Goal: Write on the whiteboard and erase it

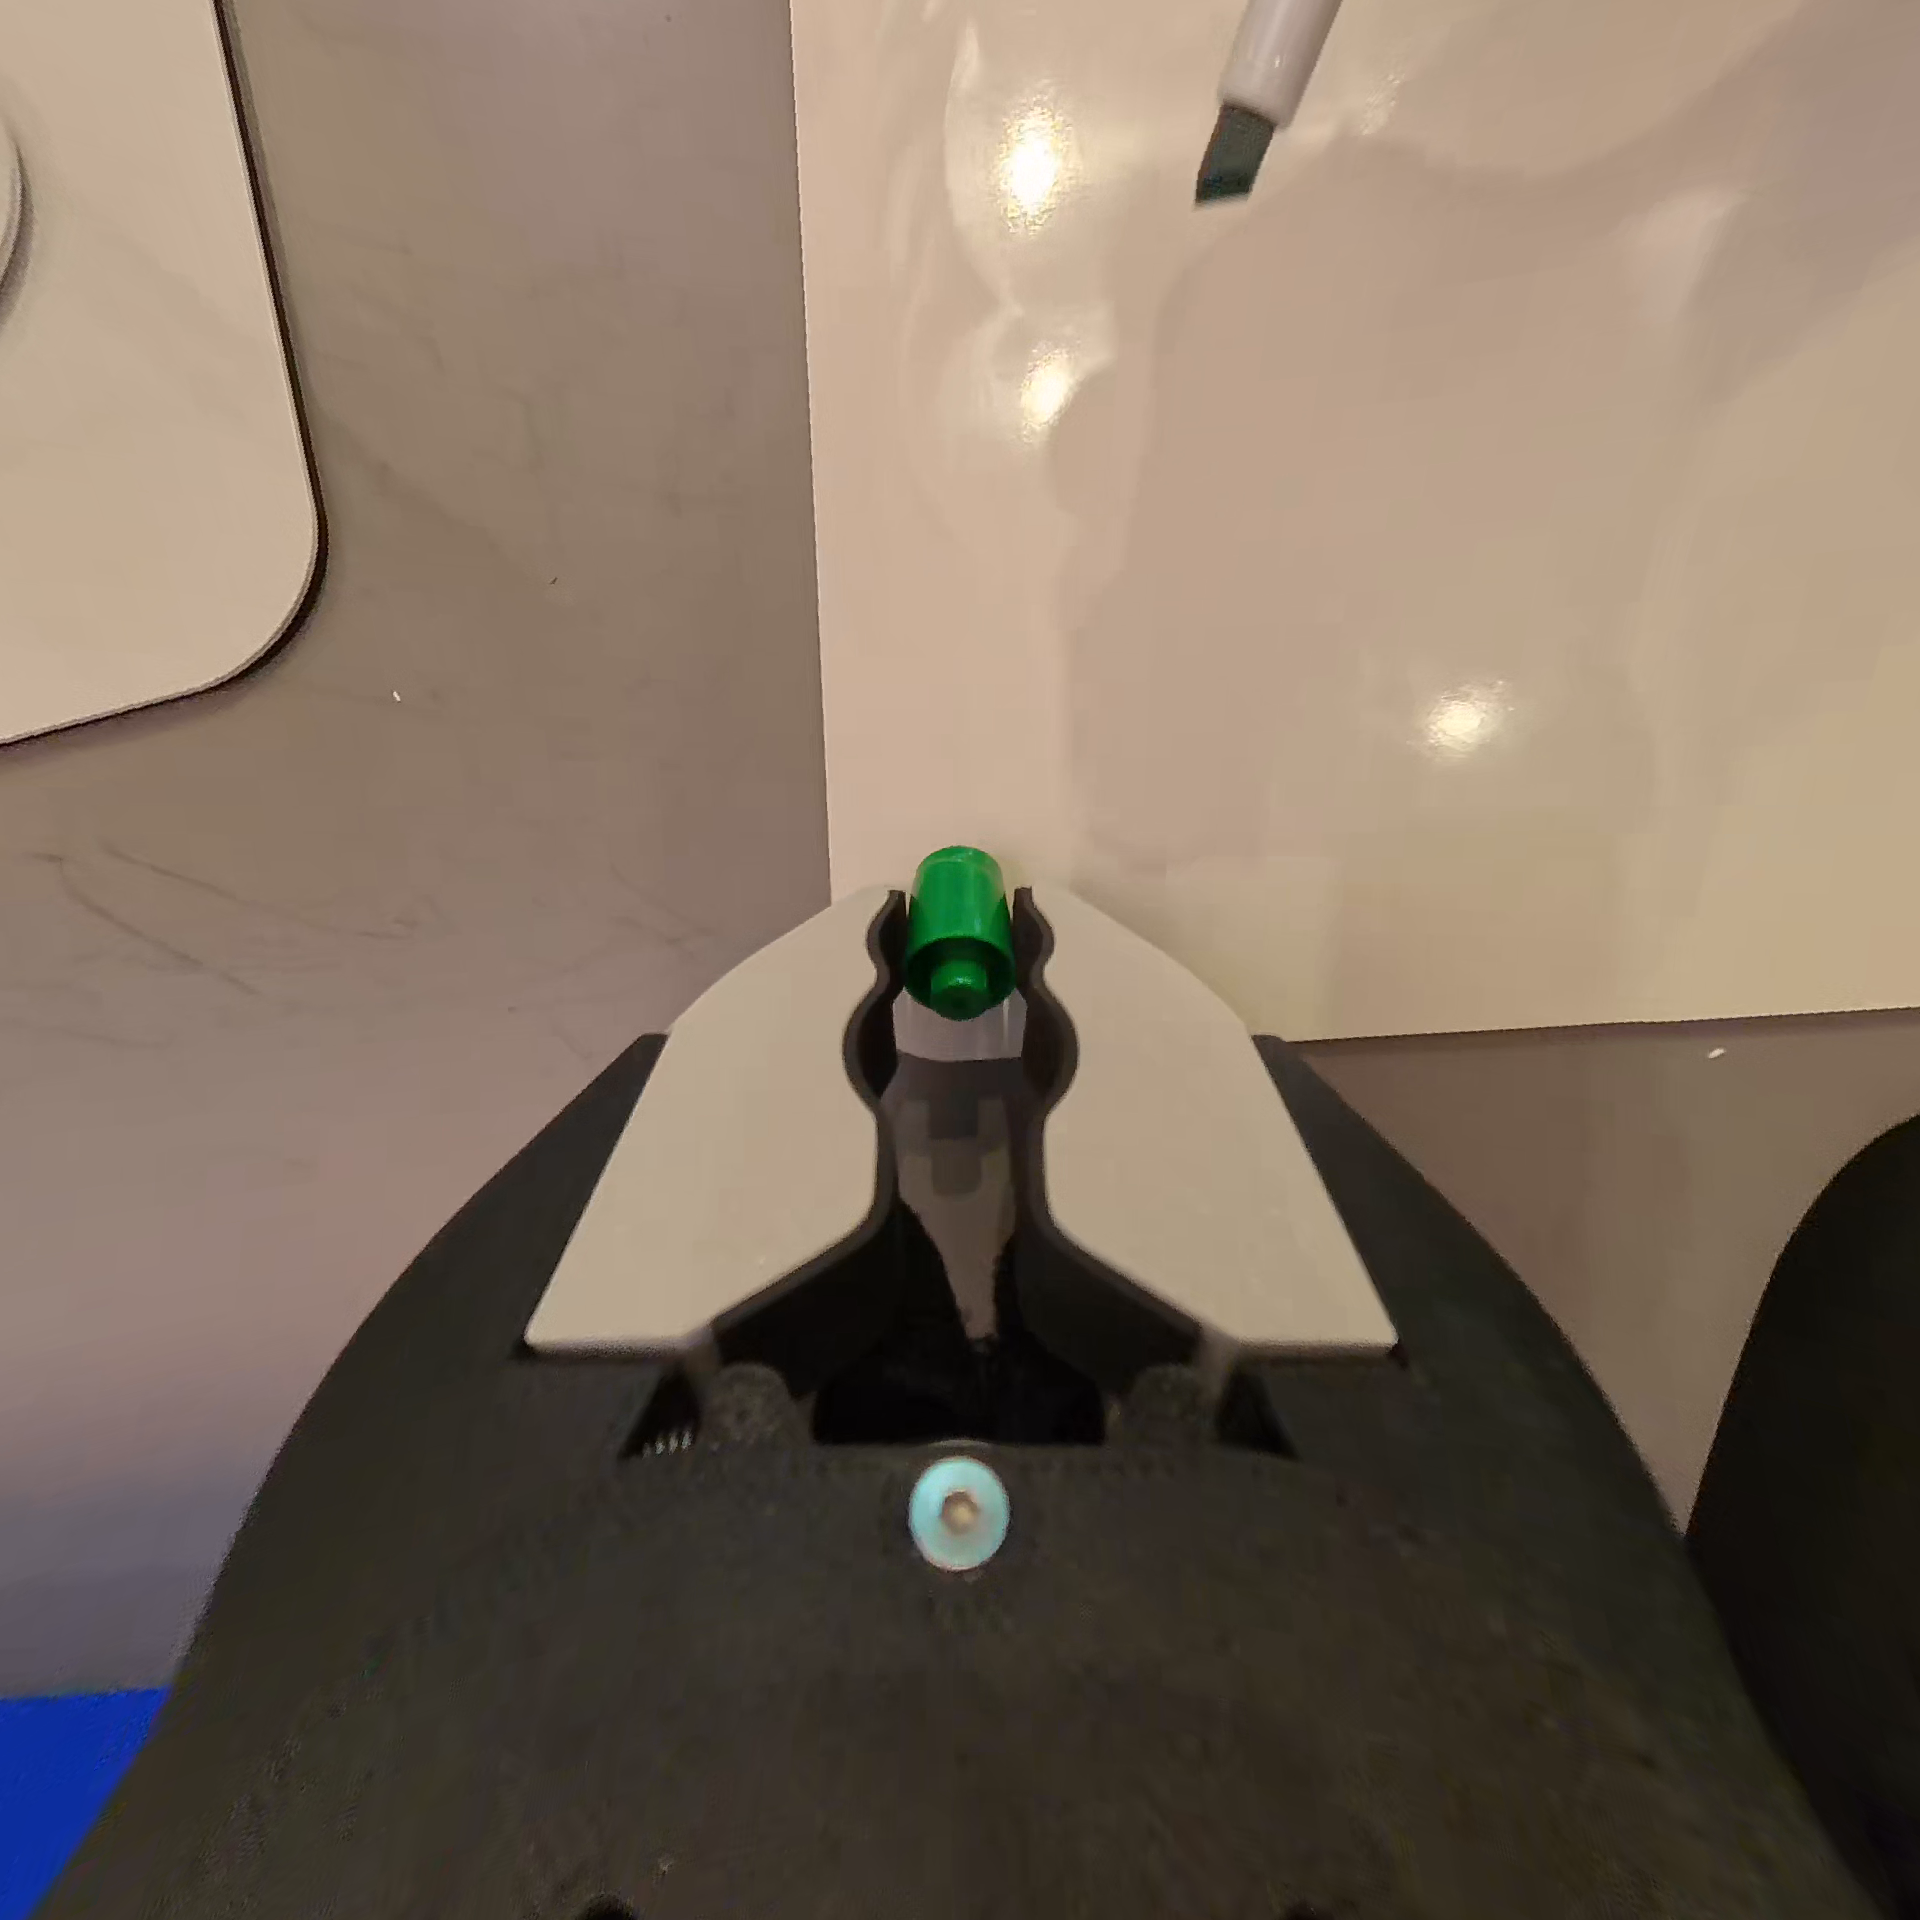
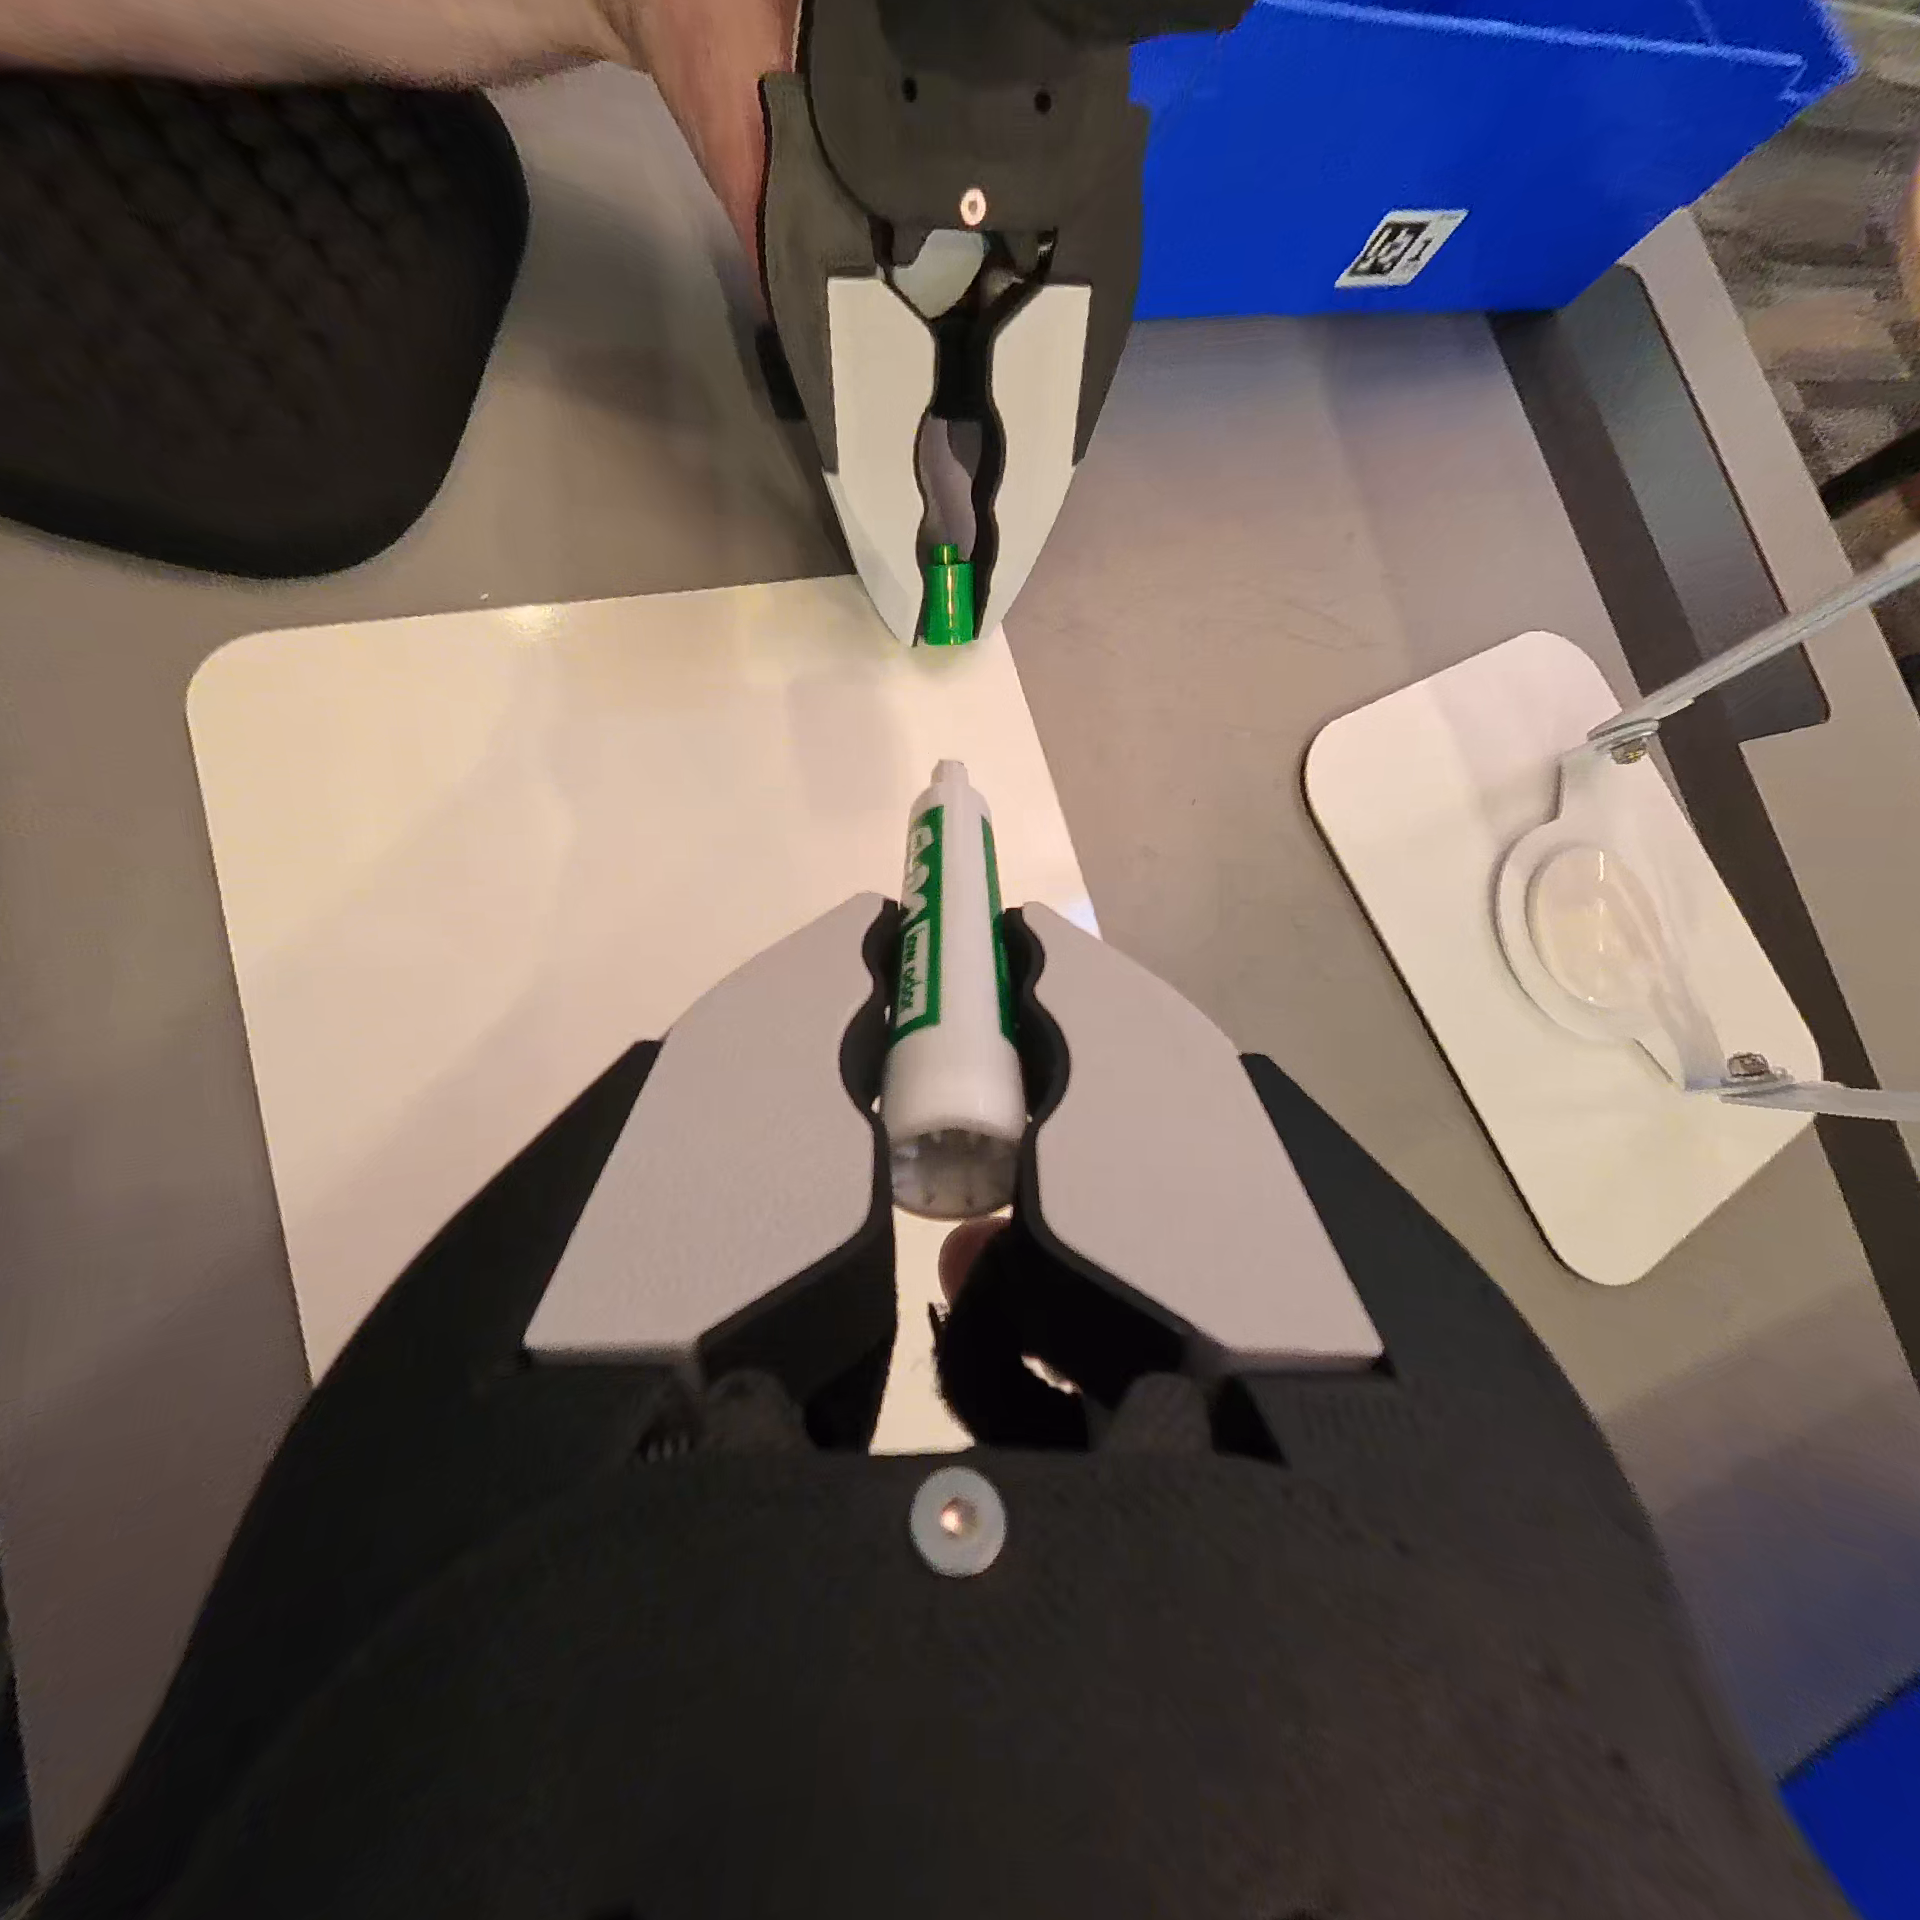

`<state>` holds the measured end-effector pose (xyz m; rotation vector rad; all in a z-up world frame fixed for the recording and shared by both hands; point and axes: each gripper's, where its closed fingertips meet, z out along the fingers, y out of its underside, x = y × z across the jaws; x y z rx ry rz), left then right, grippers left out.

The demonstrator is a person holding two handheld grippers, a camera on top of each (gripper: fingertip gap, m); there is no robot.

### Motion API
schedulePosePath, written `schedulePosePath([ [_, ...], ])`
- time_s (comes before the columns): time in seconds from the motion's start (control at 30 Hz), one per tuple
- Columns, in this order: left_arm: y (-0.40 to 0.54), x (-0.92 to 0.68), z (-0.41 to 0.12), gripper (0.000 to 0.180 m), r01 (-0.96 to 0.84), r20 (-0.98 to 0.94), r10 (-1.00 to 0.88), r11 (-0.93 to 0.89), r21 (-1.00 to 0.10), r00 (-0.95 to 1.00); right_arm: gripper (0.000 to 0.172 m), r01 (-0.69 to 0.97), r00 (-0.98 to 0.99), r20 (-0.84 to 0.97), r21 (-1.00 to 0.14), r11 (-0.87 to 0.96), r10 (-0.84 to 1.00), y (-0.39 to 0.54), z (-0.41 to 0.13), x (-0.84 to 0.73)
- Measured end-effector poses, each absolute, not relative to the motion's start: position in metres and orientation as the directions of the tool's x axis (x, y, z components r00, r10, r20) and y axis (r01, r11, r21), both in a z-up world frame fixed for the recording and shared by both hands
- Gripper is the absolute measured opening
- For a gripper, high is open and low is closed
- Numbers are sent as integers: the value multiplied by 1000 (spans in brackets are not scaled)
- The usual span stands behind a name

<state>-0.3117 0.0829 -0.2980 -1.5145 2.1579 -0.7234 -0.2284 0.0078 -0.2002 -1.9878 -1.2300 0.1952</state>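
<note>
Green cap (image 1: 954, 935) sits squeezed between the two fingers of the left gripper (image 1: 957, 940) in the left wrist view, low over the near edge of the whiteboard (image 1: 1403, 571). The tip of the pen (image 1: 1252, 99) pokes in at the top. From the right wrist view, the right gripper (image 2: 951, 987) is clamped on the white and green pen (image 2: 951, 935), which points at the whiteboard (image 2: 520, 883) lying on the grey table (image 2: 1195, 623). A blue box (image 2: 1455, 135) stands behind.
</note>
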Motion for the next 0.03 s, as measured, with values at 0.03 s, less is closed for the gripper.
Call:
schedulePosePath([
  [0.03, 82, -311, -298, 20, -731, -28, -944, 273, -625, -329, 20, 698, 525, 250, -674, -243, 814, 8, -202, -231],
])
